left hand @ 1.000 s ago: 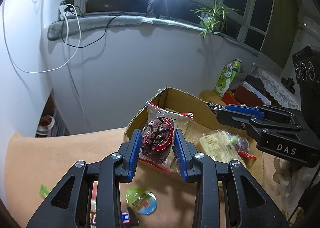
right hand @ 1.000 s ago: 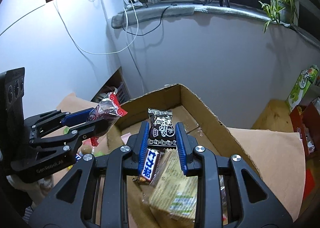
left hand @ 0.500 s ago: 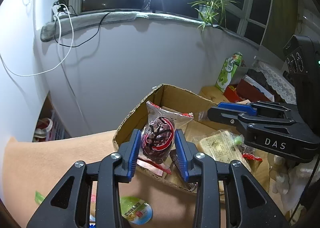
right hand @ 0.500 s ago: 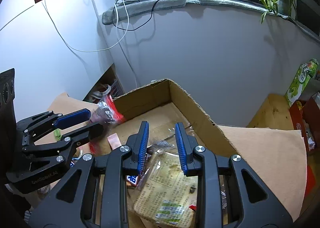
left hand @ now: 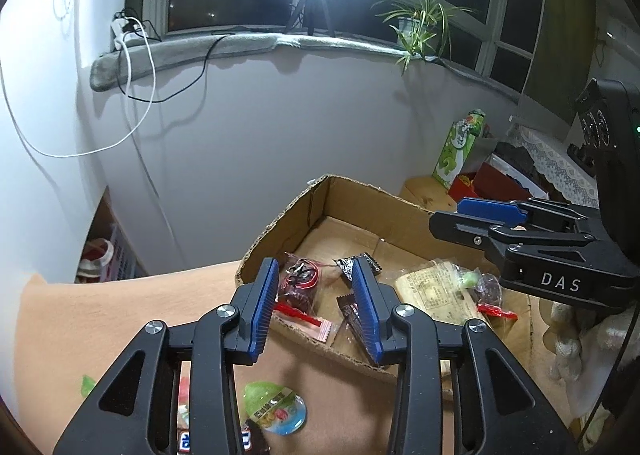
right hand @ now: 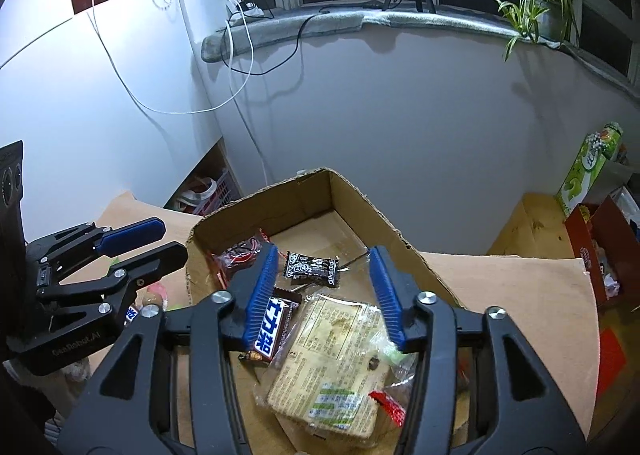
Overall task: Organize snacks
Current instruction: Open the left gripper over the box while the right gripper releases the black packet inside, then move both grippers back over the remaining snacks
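The snacks we are sorting mostly lie in the open cardboard box (right hand: 352, 199): a red-and-dark candy bag (left hand: 298, 283) at its near-left corner, a small black packet (right hand: 314, 269) on the bare floor of the box, a brown chocolate bar (right hand: 272, 329) and a large flat cracker pack (right hand: 332, 371) toward the near side. What we judge remains are the loose pieces on the tan desk (left hand: 120, 307) outside the box, a round green jelly cup (left hand: 276, 407) and a wrapped bar beside it, both lying nearer to us than the box wall. Our left tool (left hand: 316, 303) hangs just over that near wall with its jaws part open and nothing between the pads; the candy bag sits below and beyond it, apart from the blue pads. Our right tool (right hand: 324, 295) hovers over the middle of the box, its jaws having just opened wide, and they are empty, with the black packet and chocolate bar lying under them. The jelly cup lies directly below and behind the left tool, on the near side, so we judge the left hand is the closer one for it, needing to draw back and dip. The cup is round, so no axis matters.
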`<state>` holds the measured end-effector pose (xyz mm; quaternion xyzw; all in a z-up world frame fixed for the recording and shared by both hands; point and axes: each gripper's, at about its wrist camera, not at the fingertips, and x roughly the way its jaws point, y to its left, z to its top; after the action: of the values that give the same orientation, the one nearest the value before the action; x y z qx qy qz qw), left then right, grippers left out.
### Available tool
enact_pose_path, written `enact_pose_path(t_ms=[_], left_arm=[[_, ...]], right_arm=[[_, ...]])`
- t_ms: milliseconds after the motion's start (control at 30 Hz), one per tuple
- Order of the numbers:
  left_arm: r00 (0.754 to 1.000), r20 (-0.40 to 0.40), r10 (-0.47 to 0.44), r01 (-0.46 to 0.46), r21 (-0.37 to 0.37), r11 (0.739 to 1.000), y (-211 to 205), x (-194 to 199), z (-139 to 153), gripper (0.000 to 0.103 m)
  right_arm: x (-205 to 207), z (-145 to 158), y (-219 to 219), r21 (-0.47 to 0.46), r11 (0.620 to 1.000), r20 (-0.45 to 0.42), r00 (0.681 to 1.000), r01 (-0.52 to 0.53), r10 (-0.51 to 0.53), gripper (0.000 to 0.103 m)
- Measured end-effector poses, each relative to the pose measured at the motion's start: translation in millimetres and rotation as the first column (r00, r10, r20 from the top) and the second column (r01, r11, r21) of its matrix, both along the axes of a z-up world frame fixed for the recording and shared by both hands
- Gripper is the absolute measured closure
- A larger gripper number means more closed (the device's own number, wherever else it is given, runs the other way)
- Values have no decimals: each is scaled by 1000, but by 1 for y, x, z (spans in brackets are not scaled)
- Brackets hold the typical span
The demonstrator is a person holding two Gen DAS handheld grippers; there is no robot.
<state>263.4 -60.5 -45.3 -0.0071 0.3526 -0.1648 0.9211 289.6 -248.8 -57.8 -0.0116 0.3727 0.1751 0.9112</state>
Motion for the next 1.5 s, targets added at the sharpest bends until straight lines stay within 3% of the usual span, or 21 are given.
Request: enact_pose_path(t_ms=[133,233,467,533,600,633,1033,1300,1500], left_arm=[[1000,13,7,-8,1,1000,4,-8,6,66],[1000,22,14,-15,1,1000,8,-15,10,65],[998,52,38,-38,1,999,21,-36,19,42],[997,55,47,-47,-2,999,27,-42,21,41],[997,57,59,-59,-4,998,34,-47,22,41],[996,58,70,-69,-7,998,41,-50,23,41],[979,21,201,-200,-32,979,117,-76,13,41],[955,-54,290,-293,-55,954,170,-92,-14,41],[944,-95,317,-323,-62,944,188,-97,-34,41]], right_arm=[[-11,7,0,0,1000,22,1000,3,-3,33],[-17,12,1,2,1000,29,1000,11,-11,31],[-37,19,7,6,1000,35,999,2,-2,30],[-43,21,11,10,1000,37,999,-5,5,30],[-50,23,15,15,1000,41,999,-18,17,13],[-56,24,18,22,999,51,998,-26,25,10],[-104,21,62,63,987,45,988,-147,145,9],[-126,-16,96,80,979,-15,982,-188,189,9],[-118,-49,106,94,986,-74,987,-136,144,9]])
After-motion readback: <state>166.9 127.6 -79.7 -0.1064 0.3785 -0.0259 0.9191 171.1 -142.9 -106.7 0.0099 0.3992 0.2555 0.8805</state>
